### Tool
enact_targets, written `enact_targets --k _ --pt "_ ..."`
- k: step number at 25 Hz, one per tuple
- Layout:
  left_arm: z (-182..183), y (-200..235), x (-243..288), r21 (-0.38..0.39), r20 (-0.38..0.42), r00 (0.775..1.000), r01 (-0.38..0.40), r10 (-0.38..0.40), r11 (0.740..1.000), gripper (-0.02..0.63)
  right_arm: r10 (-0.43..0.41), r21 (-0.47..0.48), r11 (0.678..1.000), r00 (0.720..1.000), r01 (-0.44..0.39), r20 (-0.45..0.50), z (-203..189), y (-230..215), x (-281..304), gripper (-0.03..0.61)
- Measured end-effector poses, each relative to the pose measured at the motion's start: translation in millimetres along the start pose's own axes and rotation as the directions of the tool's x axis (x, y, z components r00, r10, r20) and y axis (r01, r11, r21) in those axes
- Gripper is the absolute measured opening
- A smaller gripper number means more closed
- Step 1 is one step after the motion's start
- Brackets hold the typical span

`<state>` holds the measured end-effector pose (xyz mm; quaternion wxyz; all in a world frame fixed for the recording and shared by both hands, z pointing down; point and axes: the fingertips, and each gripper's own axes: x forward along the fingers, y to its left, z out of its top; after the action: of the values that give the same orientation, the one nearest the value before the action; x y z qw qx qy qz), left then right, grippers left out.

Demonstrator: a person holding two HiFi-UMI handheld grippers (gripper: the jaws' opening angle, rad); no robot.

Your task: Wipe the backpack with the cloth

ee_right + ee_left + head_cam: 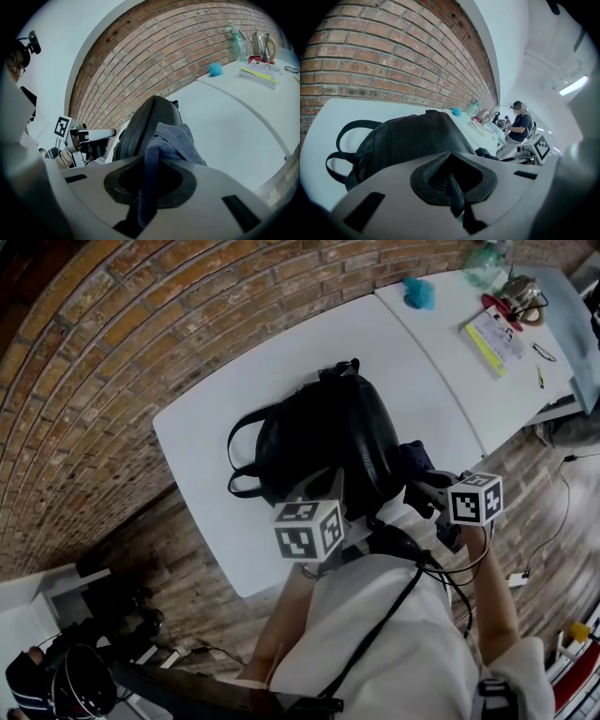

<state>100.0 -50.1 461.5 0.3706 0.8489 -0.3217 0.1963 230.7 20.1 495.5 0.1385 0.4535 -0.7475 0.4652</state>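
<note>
Surroundings: a turquoise lump (419, 292), a spray bottle (237, 37) and a yellow-edged booklet (494, 338) are sitting on the neighbouring counter (450, 352), well apart; nothing is blocking the grippers.
Backpack: the black backpack (328, 442) is lying on the white counter (225, 399), its inside not showing.
Left gripper (451, 180): jaws are meeting, empty, near the backpack.
Right gripper (147, 183): jaws are clamping the grey-blue cloth (173, 140) beside the backpack.

Nothing legible; print on the leaflet (497, 337) is too small to read

Clutter (502, 334) on far table (441, 343) indistinct
</note>
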Motion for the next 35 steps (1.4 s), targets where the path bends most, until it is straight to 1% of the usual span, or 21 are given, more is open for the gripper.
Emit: enact_targets --k 5,10,13,15,18,24,30,33,35 --pt "0.7 1.1 1.1 -0.001 0.003 1.0 -0.006 0.006 1.0 0.005 0.012 -0.001 1.0 1.0 -0.012 -0.025 -7.1 -0.4 -1.7 0.048" --pt "4.3 0.8 2.3 -0.006 0.009 1.0 -0.008 0.009 1.0 0.005 0.022 -0.019 1.0 0.998 -0.023 -0.058 -5.9 0.9 0.8 0.047" --pt "4.4 1.4 1.8 -0.007 0.013 1.0 -0.015 0.015 1.0 0.005 0.027 -0.012 1.0 0.996 -0.028 -0.082 -5.1 -0.7 -0.3 0.046" --pt "4.5 2.5 0.4 -0.008 0.015 1.0 -0.024 0.024 1.0 0.005 0.018 -0.028 0.999 0.995 -0.021 -0.102 1.0 -3.6 -2.7 0.048" --pt "5.6 4.4 -2.3 -0.016 0.027 0.999 -0.041 0.041 0.999 0.005 -0.01 -0.109 0.994 0.995 -0.001 -0.102 27.3 -7.9 -5.3 0.046" --pt "7.0 8.6 -11.4 -0.033 0.045 0.996 -0.075 0.076 0.997 0.005 -0.01 -0.253 0.967 1.0 0.002 -0.028 104.3 -3.0 17.4 0.047" --pt "4.9 12.6 -19.1 -0.068 0.06 0.993 -0.099 0.103 0.993 0.005 -0.027 -0.406 0.914 1.0 0.025 -0.001 163.9 5.3 56.7 0.048" --pt "5.0 14.2 -21.2 -0.078 0.07 0.99 -0.115 0.121 0.99 0.005 -0.052 -0.462 0.886 0.999 0.045 -0.002 182.7 3.9 75.0 0.048" --pt "5.1 14.7 -22.6 -0.083 0.075 0.989 -0.124 0.131 0.989 0.005 -0.061 -0.481 0.875 0.998 0.051 -0.007 191.2 2.1 85.8 0.047"
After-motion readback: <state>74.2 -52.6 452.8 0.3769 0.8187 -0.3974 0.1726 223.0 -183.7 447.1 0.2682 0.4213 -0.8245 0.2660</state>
